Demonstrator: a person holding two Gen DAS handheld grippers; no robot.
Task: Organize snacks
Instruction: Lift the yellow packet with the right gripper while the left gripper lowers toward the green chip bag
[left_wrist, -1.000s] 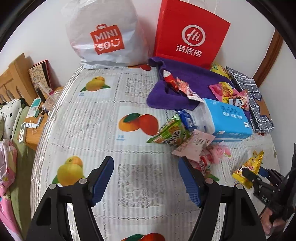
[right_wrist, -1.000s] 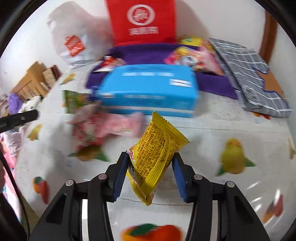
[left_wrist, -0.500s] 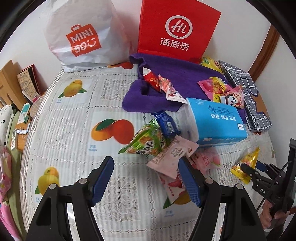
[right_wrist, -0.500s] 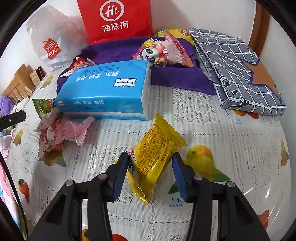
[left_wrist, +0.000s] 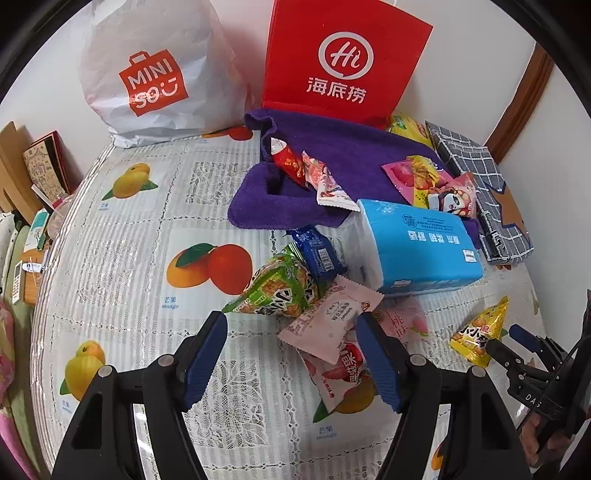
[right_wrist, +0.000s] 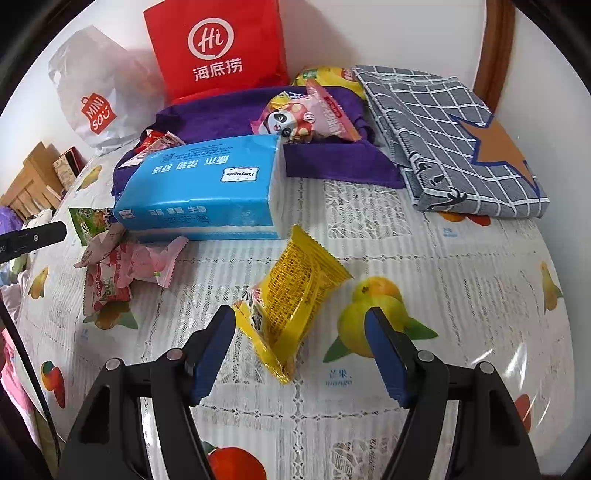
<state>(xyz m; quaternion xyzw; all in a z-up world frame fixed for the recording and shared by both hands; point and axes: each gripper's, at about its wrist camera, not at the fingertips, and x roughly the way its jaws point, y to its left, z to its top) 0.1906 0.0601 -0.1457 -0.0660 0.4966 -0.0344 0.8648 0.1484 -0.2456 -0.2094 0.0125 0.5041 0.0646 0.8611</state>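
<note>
A yellow snack packet (right_wrist: 291, 295) lies on the fruit-print tablecloth (right_wrist: 461, 266), between the open jaws of my right gripper (right_wrist: 301, 343), and no pad touches it. It also shows in the left wrist view (left_wrist: 478, 334), with the right gripper (left_wrist: 511, 341) at its right end. My left gripper (left_wrist: 291, 350) is open and empty, over a pink packet (left_wrist: 328, 317) and a red-and-white packet (left_wrist: 341, 369). A green packet (left_wrist: 277, 290) and a blue packet (left_wrist: 316, 251) lie just beyond. More snacks (left_wrist: 310, 171) rest on a purple towel (left_wrist: 351, 155).
A blue tissue pack (left_wrist: 417, 245) lies mid-table. A red Hi bag (left_wrist: 343, 62) and a white Miniso bag (left_wrist: 155, 74) stand against the back wall. A folded grey checked cloth (right_wrist: 450, 140) lies at the right. Wooden furniture (left_wrist: 14, 166) stands left of the table.
My right gripper has opened and let go of the yellow packet, which now lies on the tablecloth. My left gripper has moved right and forward toward the snack pile.
</note>
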